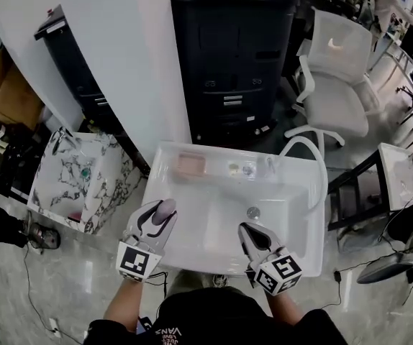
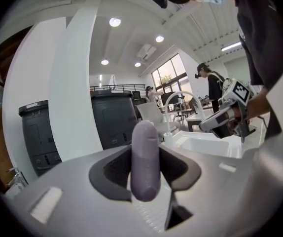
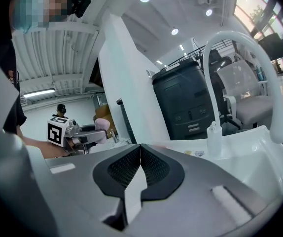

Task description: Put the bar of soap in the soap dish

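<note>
My left gripper (image 1: 160,218) is shut on a lilac bar of soap (image 1: 166,207) and hovers over the near left rim of the white sink (image 1: 192,254). In the left gripper view the soap (image 2: 145,159) stands on end between the two dark pads. A pinkish soap dish (image 1: 191,164) sits on the sink's back ledge at the left, well beyond the soap. My right gripper (image 1: 252,233) is over the basin's near right part, shut with nothing in it. Its pads meet at the tip (image 3: 140,149) in the right gripper view, where the left gripper (image 3: 77,132) shows at the left.
A curved white faucet (image 1: 309,157) rises at the sink's back right, and the drain (image 1: 253,212) lies mid-basin. Small items (image 1: 241,169) rest on the back ledge. Behind stand a black cabinet (image 1: 232,56) and a white chair (image 1: 336,85); a marbled basin (image 1: 77,178) is at the left.
</note>
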{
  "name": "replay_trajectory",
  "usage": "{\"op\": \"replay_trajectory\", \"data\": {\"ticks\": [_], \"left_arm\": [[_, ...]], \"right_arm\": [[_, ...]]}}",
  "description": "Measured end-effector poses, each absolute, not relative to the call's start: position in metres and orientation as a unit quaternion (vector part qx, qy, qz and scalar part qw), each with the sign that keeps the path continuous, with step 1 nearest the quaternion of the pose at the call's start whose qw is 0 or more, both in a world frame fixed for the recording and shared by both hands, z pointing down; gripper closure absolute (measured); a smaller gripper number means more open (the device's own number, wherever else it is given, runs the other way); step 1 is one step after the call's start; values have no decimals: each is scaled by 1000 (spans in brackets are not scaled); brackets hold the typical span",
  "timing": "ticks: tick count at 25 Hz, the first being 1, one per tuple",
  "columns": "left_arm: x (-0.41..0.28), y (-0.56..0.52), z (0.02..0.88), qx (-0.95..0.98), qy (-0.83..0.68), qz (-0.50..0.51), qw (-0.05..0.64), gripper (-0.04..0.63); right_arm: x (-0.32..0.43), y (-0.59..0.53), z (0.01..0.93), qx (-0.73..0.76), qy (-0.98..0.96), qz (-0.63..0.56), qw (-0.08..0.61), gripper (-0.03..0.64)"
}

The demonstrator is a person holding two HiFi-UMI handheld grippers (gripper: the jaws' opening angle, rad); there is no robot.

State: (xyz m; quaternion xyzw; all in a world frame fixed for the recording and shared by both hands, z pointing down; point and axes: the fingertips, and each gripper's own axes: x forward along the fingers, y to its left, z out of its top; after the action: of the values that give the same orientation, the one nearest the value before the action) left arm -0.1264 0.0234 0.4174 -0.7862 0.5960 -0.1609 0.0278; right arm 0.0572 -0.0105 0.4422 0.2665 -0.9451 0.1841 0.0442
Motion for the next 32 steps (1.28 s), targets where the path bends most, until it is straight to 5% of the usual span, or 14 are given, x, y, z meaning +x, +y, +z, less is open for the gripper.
{"op": "replay_trajectory", "data": {"ticks": [32], "left_arm": [[-161, -117, 477, -857, 448, -250, 44, 394]], "right_arm": [[23, -47, 485, 382, -893, 229, 63, 615]]}}
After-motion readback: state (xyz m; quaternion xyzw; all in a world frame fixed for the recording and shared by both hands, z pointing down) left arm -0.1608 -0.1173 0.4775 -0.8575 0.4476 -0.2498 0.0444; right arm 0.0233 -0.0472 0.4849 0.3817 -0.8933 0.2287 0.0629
